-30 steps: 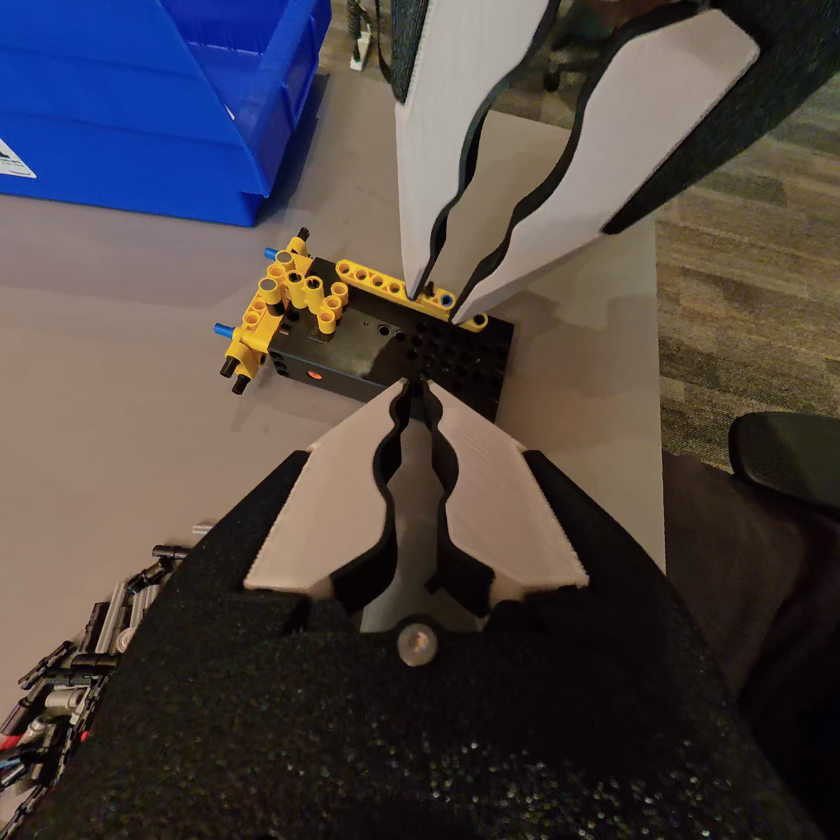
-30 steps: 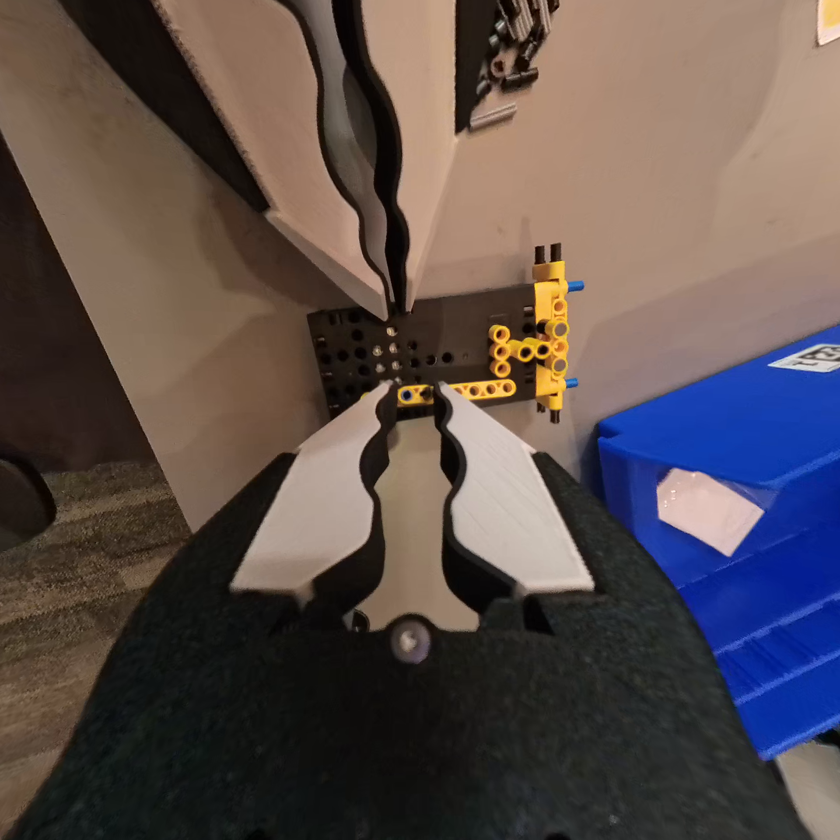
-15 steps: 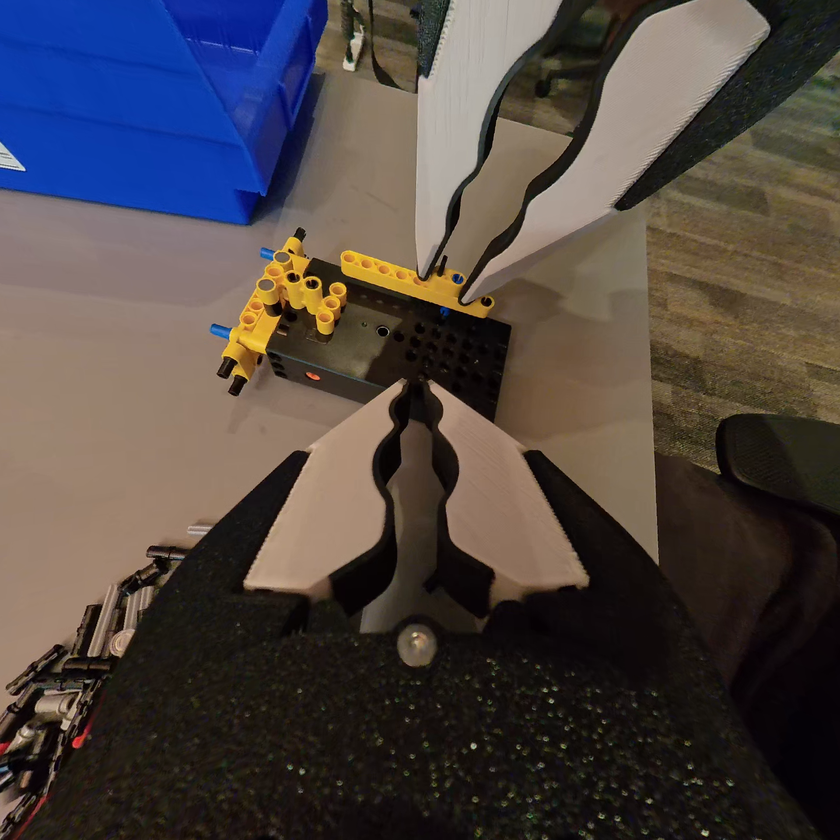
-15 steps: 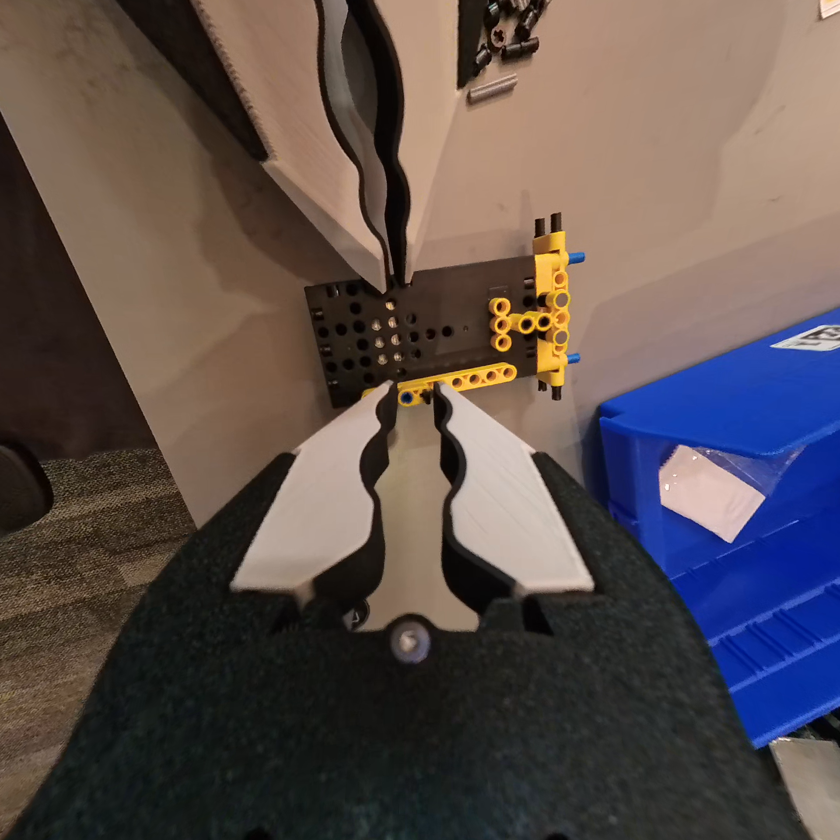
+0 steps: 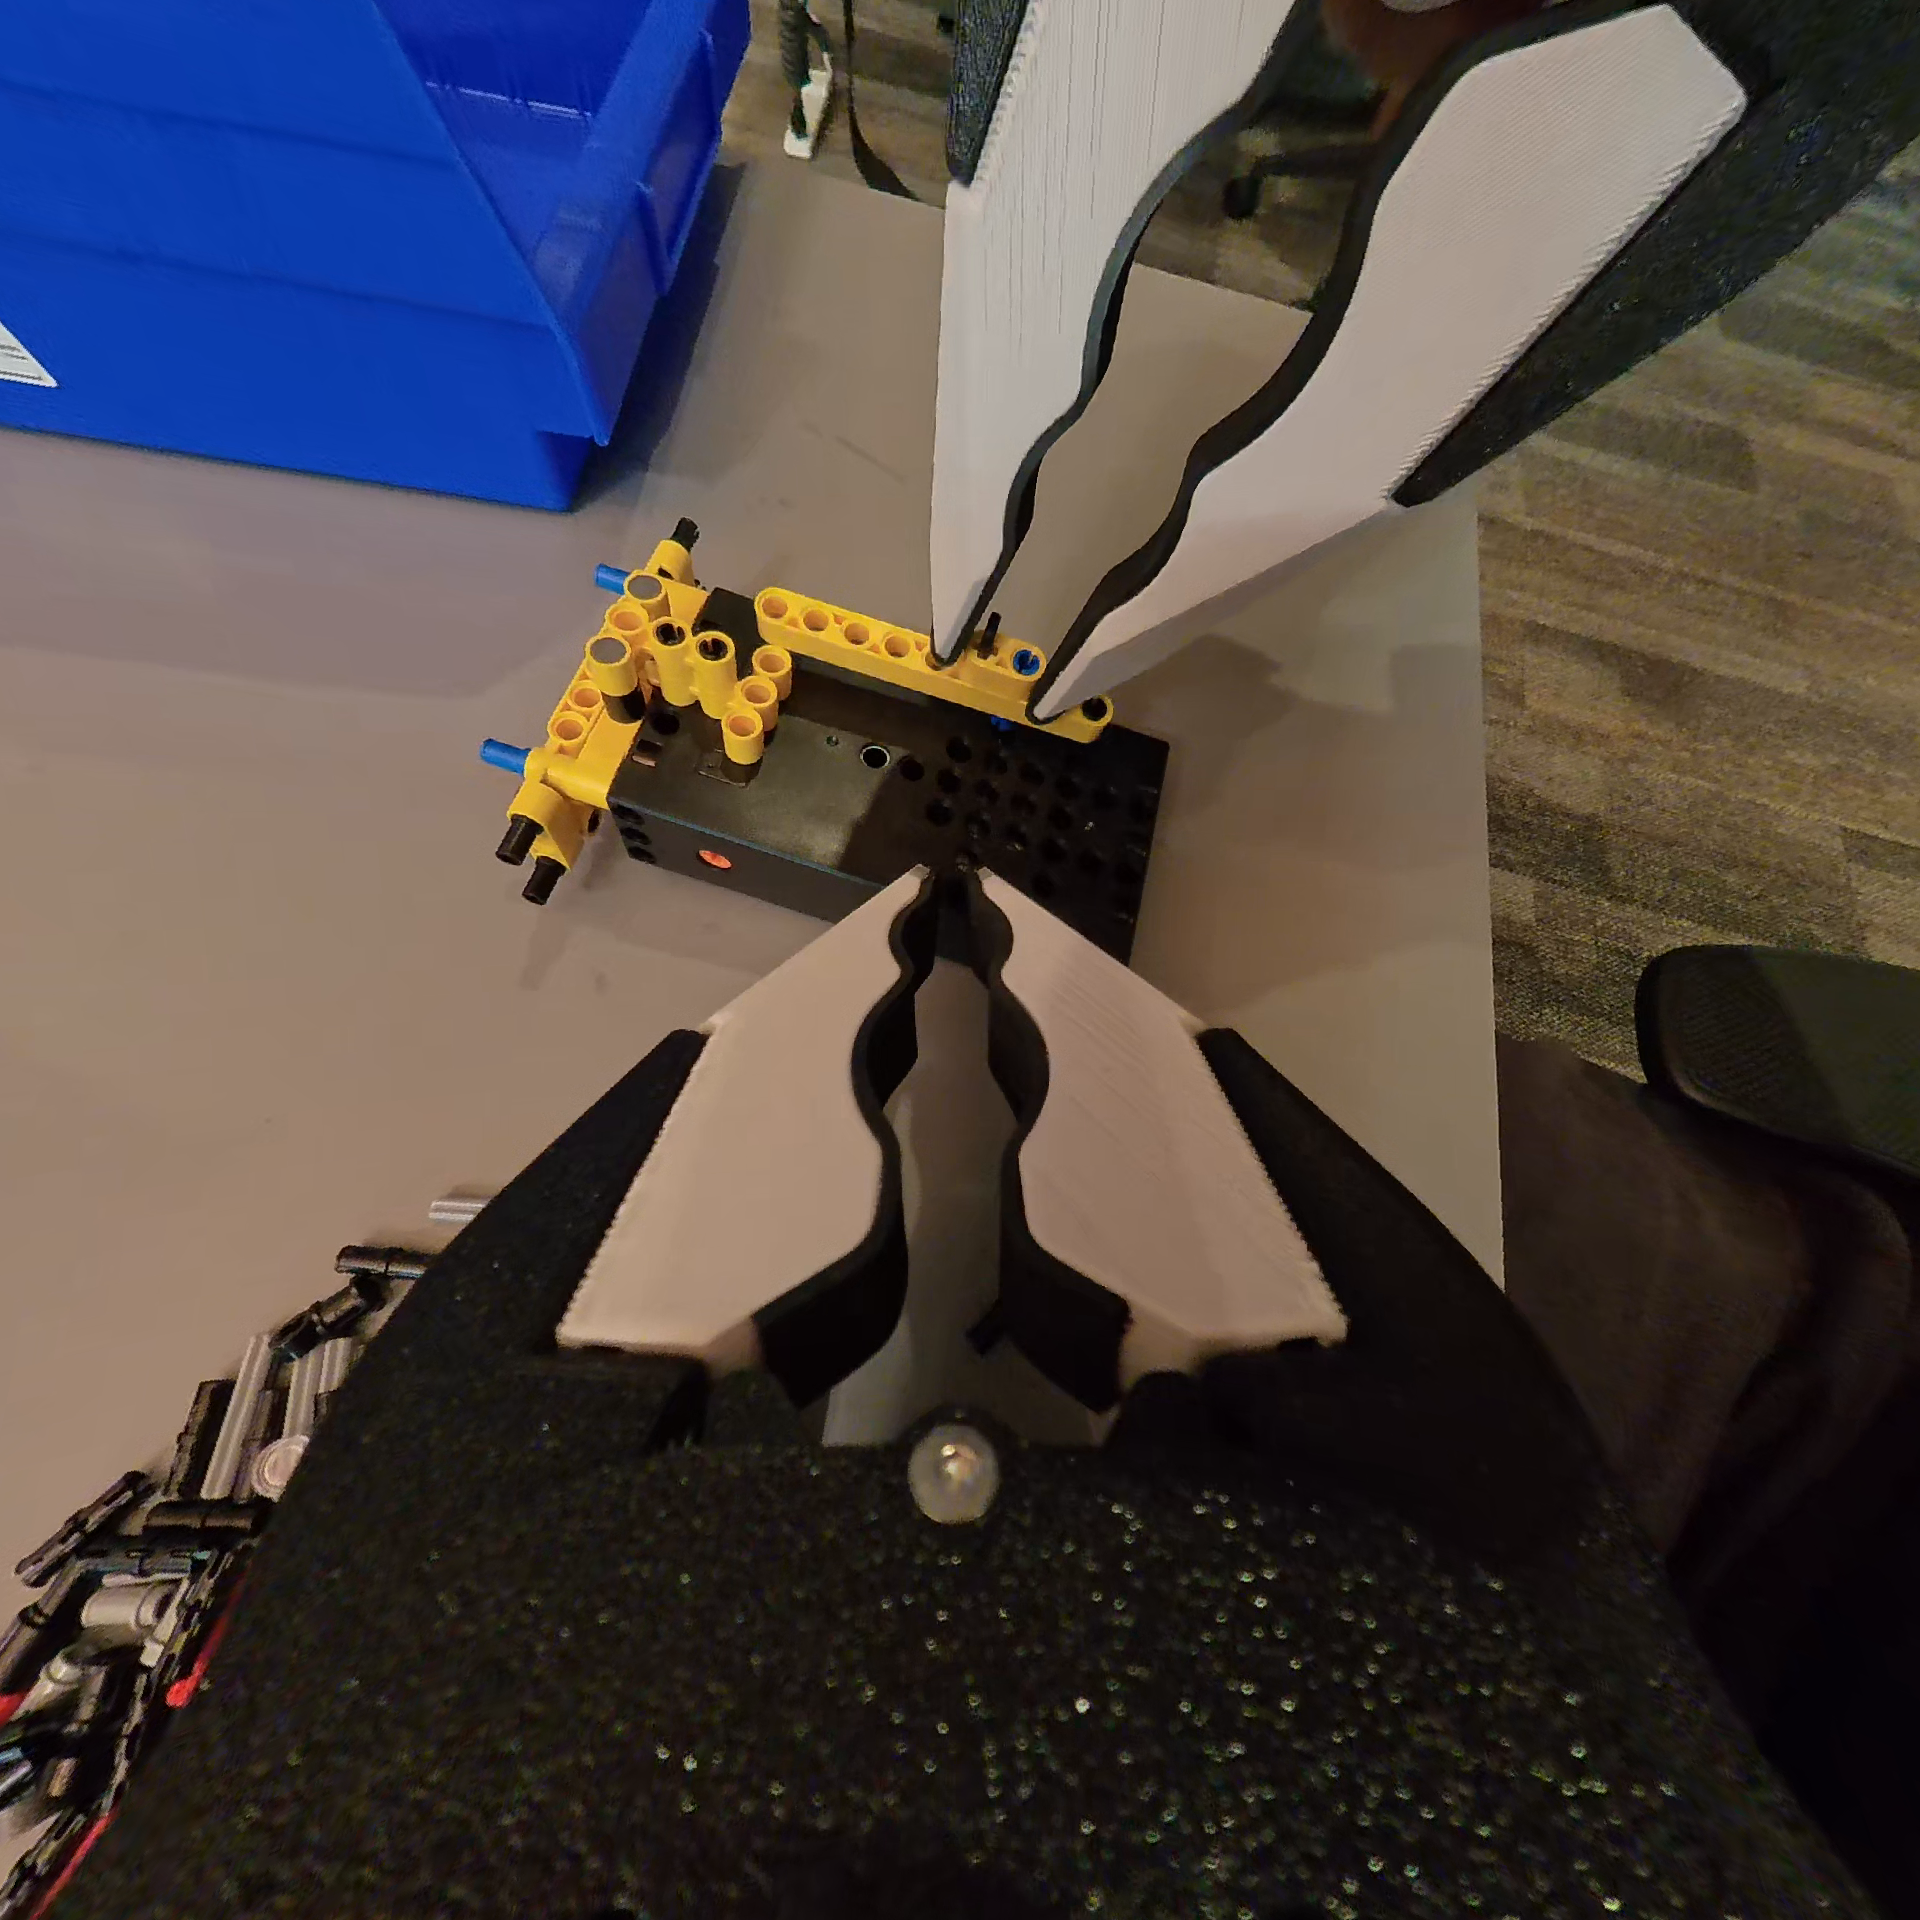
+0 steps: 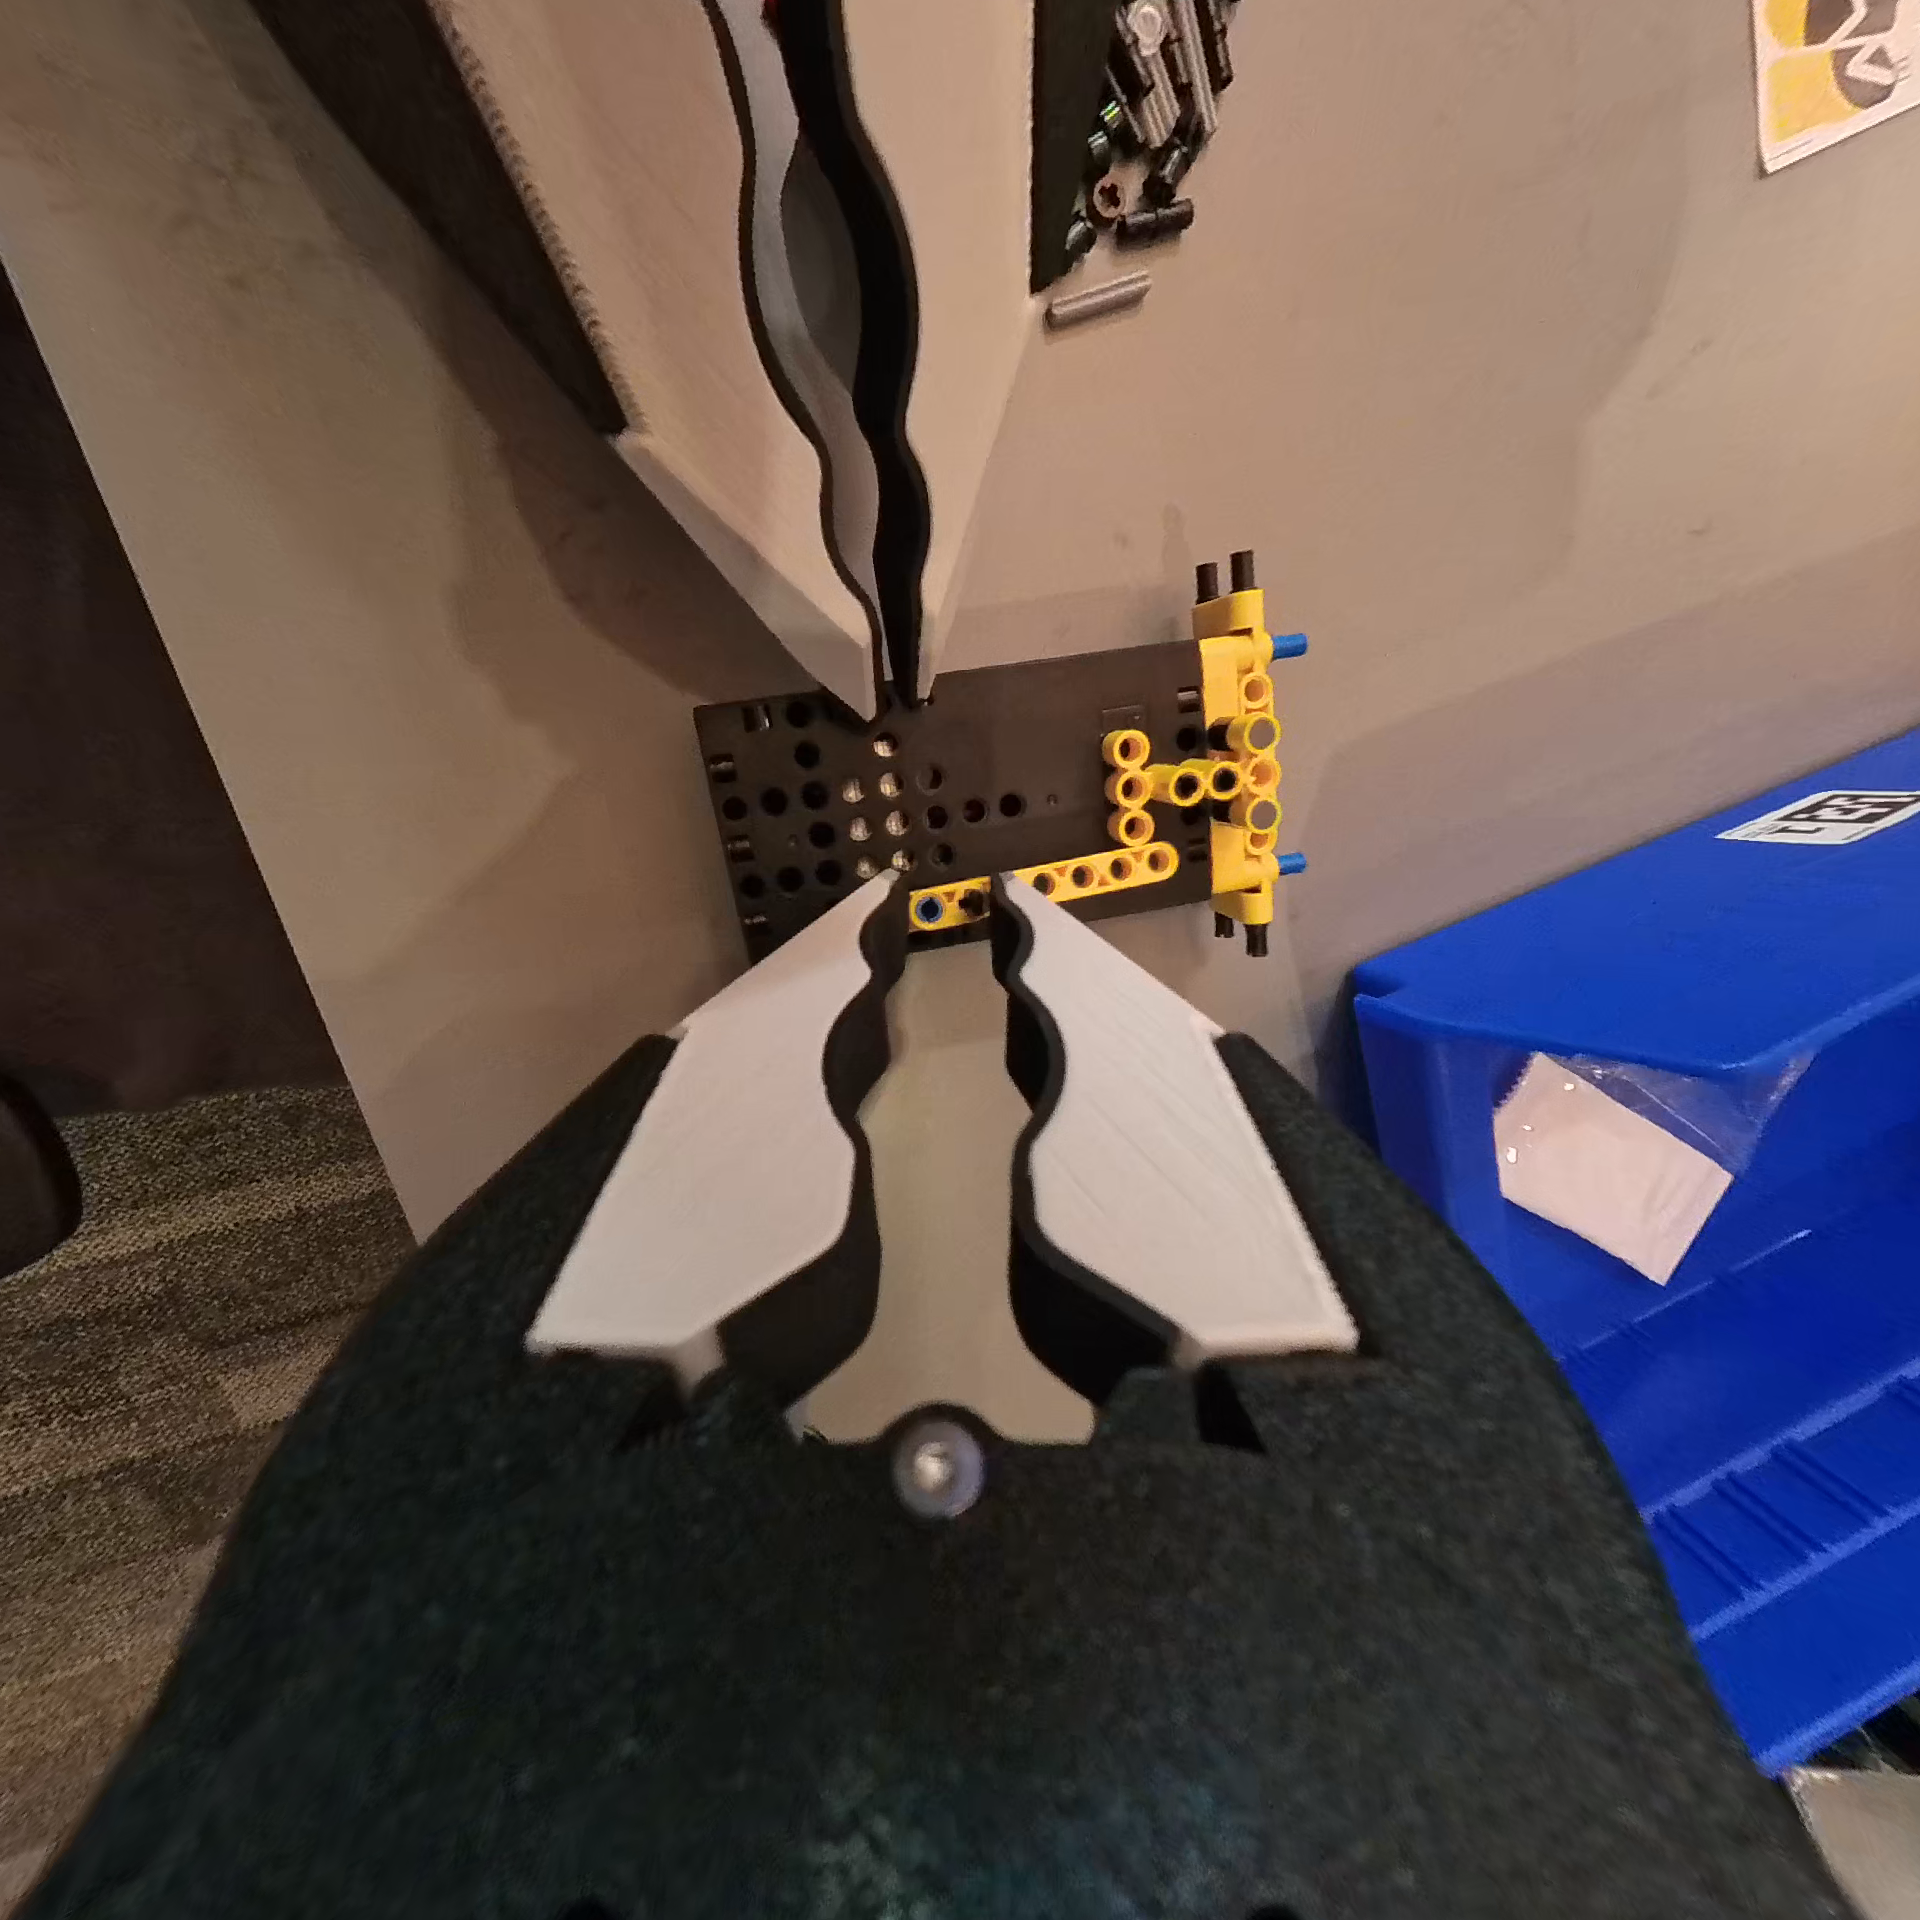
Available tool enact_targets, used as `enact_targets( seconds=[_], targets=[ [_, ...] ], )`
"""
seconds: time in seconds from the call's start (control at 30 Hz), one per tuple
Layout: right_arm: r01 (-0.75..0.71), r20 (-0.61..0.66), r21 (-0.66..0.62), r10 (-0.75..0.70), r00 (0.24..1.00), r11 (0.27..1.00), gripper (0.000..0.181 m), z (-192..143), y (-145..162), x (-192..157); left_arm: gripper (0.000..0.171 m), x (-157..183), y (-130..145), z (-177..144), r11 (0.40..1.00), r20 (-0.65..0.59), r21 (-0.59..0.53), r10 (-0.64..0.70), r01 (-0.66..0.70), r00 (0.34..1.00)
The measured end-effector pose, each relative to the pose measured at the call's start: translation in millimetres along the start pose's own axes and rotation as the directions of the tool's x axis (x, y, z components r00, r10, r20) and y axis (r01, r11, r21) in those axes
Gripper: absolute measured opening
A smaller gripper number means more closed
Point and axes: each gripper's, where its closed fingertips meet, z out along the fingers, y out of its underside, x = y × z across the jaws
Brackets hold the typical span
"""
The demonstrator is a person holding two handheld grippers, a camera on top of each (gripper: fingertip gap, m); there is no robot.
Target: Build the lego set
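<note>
The yellow perforated beam (image 5: 925,665) lies along the far edge of the black perforated block (image 5: 935,810) on the desk (image 5: 260,1039); judged light, rigid and smooth, best pinched across its narrow sides. The right hand-held gripper (image 6: 943,894), slightly open, straddles the beam's end. The left hand-held gripper (image 5: 948,883), nearly closed, presses the block's near edge; whether it holds anything cannot be told.

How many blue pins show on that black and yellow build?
3 blue pins: two stick out of the yellow end frame, one sits in the yellow beam between the right fingers. Others may be hidden.
</note>
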Motion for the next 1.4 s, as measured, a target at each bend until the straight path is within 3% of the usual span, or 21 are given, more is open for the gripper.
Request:
enact_targets(
  seconds=[0.57,1.03,1.4],
  targets=[
    [-0.033,-0.019,0.037,0.033,0.999,0.999,0.015,-0.8,1.5,-1.2,0.005,0.1,0.0,-0.1,1.0,-0.002,0.001,-0.002,0.002,1.0],
    [-0.075,-0.006,0.144,0.077,0.997,0.987,0.015,0.7,-2.1,-1.3,0.007,1.3,-0.4,-0.6,1.0,-0.029,0.006,-0.021,0.021,0.999],
    [-0.045,-0.009,0.088,0.046,0.999,0.995,0.016,-1.5,3.9,-1.0,0.007,1.4,-0.4,-0.5,1.0,-0.032,0.007,-0.023,0.023,0.999]
  ],
)
